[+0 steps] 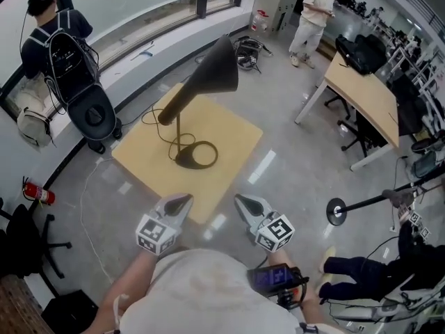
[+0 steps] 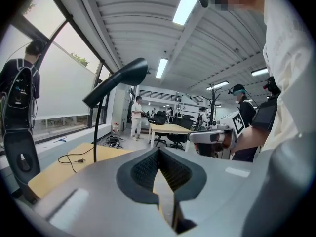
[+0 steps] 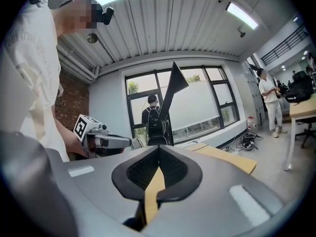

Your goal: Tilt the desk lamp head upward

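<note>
A black desk lamp [image 1: 197, 92] stands on a low square wooden table [image 1: 229, 141]; its cone head [image 1: 221, 64] points up and away, its round base [image 1: 195, 156] sits mid-table. The lamp [image 2: 117, 83] rises ahead in the left gripper view and shows as a dark cone [image 3: 170, 90] in the right gripper view. My left gripper [image 1: 182, 204] hangs shut and empty at the table's near edge, well short of the lamp. Shut and empty too, my right gripper [image 1: 243, 204] hovers beside it over the floor.
The lamp's black cord [image 1: 158, 117] loops over the table's left side. A person with a backpack [image 1: 59, 44] and a round black stand [image 1: 92, 113] are at the left by the window. A long desk [image 1: 361, 96] and another person [image 1: 309, 19] are at the back right.
</note>
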Tool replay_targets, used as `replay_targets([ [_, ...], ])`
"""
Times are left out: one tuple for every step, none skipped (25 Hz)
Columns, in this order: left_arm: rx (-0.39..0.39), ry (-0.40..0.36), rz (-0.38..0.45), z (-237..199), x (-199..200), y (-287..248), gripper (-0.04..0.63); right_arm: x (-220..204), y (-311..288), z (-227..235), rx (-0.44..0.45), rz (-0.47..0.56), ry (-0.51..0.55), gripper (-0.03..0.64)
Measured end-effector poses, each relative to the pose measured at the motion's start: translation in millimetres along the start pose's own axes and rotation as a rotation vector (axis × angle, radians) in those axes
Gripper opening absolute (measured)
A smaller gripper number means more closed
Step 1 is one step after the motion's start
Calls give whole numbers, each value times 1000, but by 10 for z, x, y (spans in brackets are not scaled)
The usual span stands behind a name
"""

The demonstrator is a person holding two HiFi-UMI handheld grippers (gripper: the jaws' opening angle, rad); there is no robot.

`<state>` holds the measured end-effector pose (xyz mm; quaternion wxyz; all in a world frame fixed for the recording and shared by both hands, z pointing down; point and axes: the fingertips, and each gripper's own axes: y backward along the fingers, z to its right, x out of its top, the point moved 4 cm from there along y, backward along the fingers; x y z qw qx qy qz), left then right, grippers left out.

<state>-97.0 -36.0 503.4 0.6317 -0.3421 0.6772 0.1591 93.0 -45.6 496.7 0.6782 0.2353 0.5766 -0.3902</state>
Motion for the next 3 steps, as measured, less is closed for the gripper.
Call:
replay_targets([
  [-7,-2,-1,88,2,-34,2,-14,77,10,-2,-4,0,14],
  [-15,-2,-2,178,4,-67,2,-28,156,19,-3,-8,-1,14],
  [-22,-2,-2,268,4,-99,2,-43,236,27,-5,-12,-2,14],
])
